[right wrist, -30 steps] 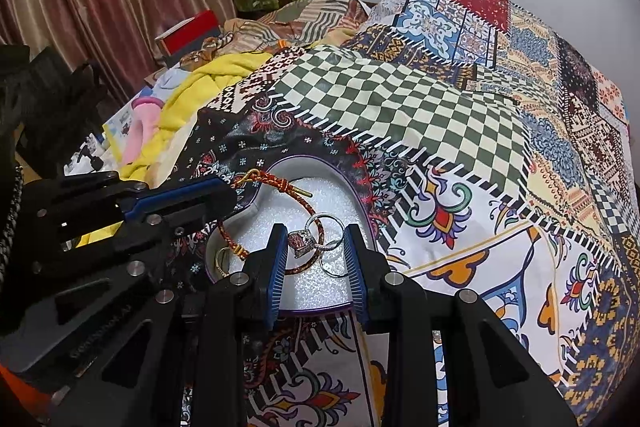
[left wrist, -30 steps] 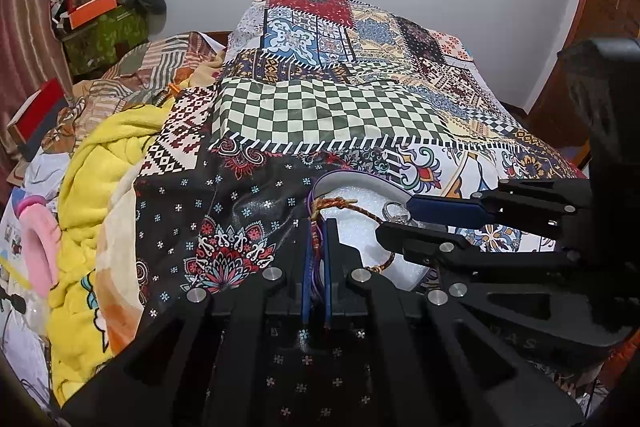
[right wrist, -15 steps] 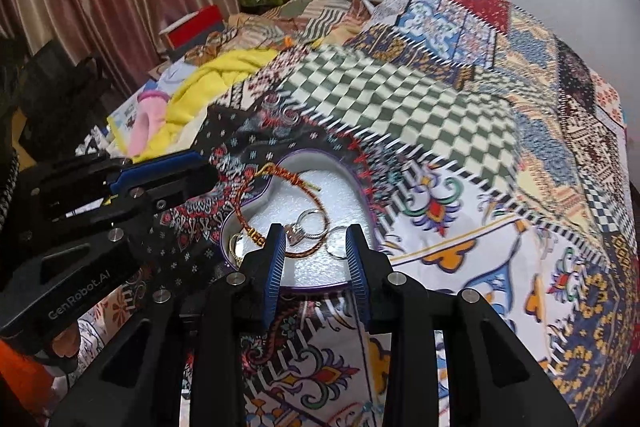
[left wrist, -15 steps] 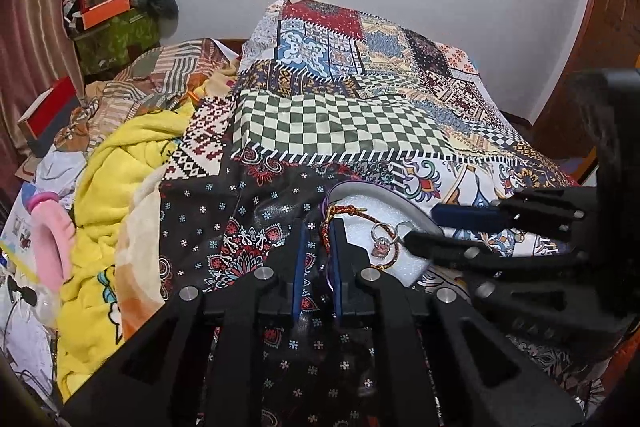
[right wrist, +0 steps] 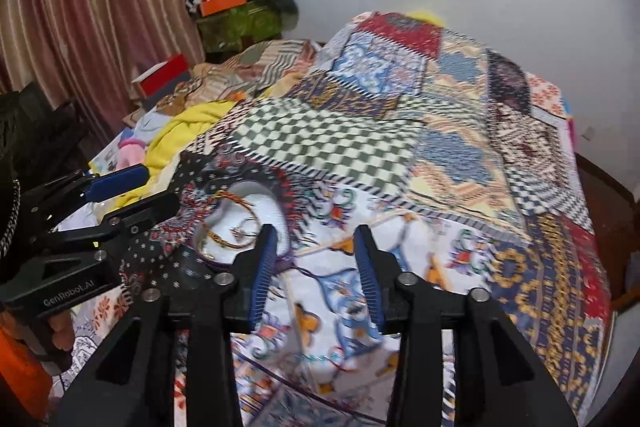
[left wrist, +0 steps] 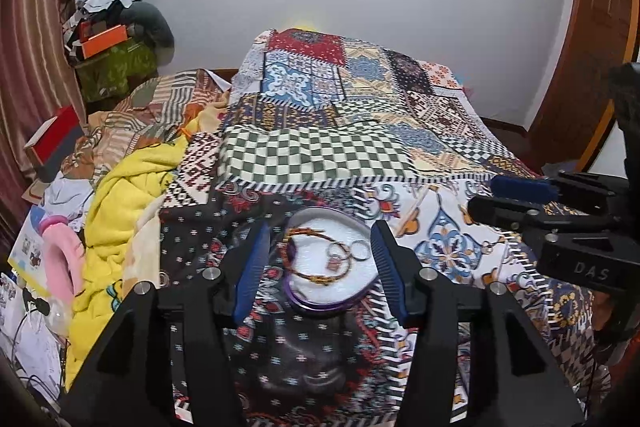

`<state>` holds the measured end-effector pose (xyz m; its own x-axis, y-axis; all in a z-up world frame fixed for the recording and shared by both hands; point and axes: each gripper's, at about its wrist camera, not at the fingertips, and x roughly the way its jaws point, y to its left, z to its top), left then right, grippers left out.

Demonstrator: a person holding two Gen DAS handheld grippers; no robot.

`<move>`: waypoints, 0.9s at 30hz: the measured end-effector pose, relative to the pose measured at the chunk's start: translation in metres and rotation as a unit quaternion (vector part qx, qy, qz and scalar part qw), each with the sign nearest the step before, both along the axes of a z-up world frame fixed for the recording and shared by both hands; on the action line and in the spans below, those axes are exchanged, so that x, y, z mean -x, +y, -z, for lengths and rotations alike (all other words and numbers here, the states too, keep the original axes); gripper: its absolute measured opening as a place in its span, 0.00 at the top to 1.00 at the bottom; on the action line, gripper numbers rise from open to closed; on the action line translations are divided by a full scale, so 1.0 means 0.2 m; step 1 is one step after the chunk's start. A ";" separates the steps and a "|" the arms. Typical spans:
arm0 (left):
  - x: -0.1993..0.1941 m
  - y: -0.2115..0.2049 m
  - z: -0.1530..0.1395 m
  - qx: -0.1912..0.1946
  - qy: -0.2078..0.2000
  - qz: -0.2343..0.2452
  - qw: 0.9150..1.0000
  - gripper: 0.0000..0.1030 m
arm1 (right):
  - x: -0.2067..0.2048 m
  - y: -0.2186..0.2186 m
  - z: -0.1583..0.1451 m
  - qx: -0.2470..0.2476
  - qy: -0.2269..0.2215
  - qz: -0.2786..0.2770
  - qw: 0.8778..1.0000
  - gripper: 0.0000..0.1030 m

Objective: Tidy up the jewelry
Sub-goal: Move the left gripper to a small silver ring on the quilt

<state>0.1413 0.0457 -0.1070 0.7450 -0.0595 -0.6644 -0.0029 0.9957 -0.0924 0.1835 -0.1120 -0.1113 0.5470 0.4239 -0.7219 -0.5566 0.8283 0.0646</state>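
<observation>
In the left wrist view, the left gripper is wide open and holds nothing. The heart-shaped box sits on the bed near its front edge, with a braided bracelet and rings inside.

In the right wrist view, the right gripper is wide open and empty, with the box just left of it.

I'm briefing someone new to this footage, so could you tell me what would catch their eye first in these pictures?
First the loud patchwork bedspread that fills the middle of both views. Then the heart-shaped tray lying on it, framed by the open left gripper, with a braided bracelet and silver rings inside. The right gripper, also open, hangs over bare bedspread right of the tray, and a yellow blanket lies bunched at the bed's left edge.
</observation>
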 end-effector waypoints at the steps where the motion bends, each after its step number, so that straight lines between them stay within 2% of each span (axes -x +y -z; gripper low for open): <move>1: 0.00 -0.02 0.00 0.001 0.003 0.004 1.000 0.49 | 0.00 -0.02 -0.01 0.001 -0.004 0.005 1.000 0.60; 4: -0.01 -0.08 0.01 0.000 0.010 0.014 1.000 0.44 | 0.01 -0.11 -0.02 0.005 -0.009 0.021 1.000 0.59; 9: -0.03 -0.18 0.06 0.000 0.030 0.039 0.999 0.44 | 0.01 -0.25 -0.01 0.004 -0.007 0.054 0.999 0.59; 18: -0.09 -0.34 0.22 0.004 0.080 0.081 0.994 0.44 | -0.02 -0.44 0.14 0.028 0.025 0.089 0.995 0.59; 27: -0.19 -0.45 0.38 0.022 0.122 0.106 0.987 0.44 | -0.06 -0.46 0.30 0.032 0.076 0.076 0.994 0.59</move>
<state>0.1786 -0.0438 -0.1825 0.5312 -0.2306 -0.8153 0.1782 0.9711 -0.1586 0.1957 -0.2049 -0.1708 0.4843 0.2943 -0.8239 -0.4123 0.9074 0.0817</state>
